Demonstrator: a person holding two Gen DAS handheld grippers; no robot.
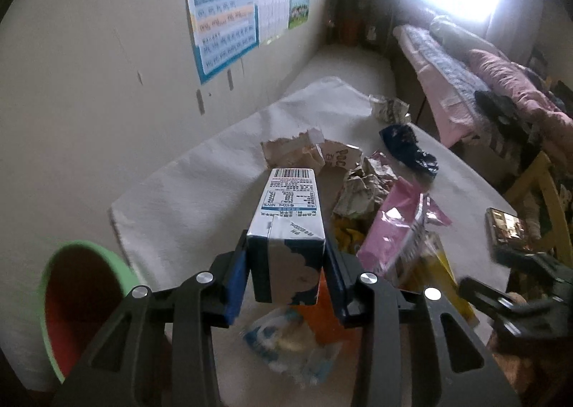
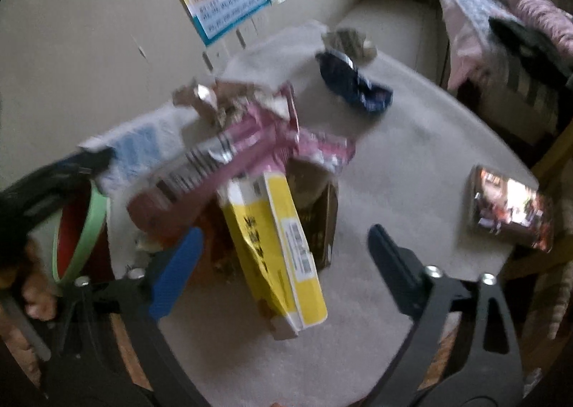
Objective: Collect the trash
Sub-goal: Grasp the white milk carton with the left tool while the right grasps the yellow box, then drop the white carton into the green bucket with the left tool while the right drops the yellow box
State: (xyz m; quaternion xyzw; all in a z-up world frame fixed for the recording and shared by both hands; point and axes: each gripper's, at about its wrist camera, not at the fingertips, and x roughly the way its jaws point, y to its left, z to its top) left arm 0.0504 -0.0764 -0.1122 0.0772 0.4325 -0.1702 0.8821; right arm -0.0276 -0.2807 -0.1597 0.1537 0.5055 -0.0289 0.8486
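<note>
Pickup step of trash collection. Left gripper [image 1: 286, 274] has its blue pads closed against both sides of the carton [image 1: 286, 228], near its closer end. Carton lies amid the litter on the white table [image 1: 186, 192], long axis running away from the camera, barcode end pointing toward the far wall. Right gripper [image 2: 283, 271] stands wide open, holding nothing, its fingers astride the yellow box [image 2: 275, 242], which lies lengthwise toward the camera. Next move, by judgement: lift the carton clear and carry it to the green-rimmed bin [image 1: 82, 306] at left.
</note>
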